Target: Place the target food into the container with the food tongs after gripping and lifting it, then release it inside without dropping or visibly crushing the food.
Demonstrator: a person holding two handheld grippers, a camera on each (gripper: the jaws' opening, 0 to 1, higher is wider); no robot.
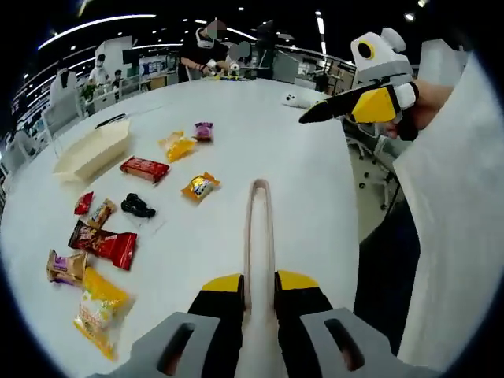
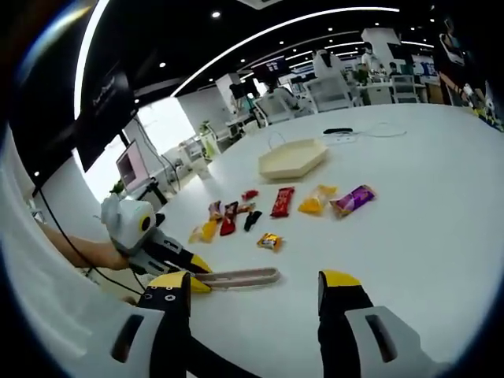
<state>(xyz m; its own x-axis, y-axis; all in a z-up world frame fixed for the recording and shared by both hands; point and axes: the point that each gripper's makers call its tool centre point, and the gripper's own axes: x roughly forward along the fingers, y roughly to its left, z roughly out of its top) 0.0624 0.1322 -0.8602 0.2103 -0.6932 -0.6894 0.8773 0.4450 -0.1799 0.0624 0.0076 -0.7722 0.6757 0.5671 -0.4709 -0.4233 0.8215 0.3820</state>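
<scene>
tongs [image 1: 259,236]: pale beige
container [image 1: 92,150]: cream
table [image 1: 260,134]: plain white
snack just left of tongs [image 1: 200,186]: orange-yellow wrapper

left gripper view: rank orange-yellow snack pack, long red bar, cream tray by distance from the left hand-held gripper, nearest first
Measured from the left hand-held gripper, which is shut on the food tongs:

1. Orange-yellow snack pack, just left of the tongs' tip, mid-table.
2. Long red bar, further left and a little beyond that pack.
3. Cream tray, farthest, toward the table's left edge.
</scene>
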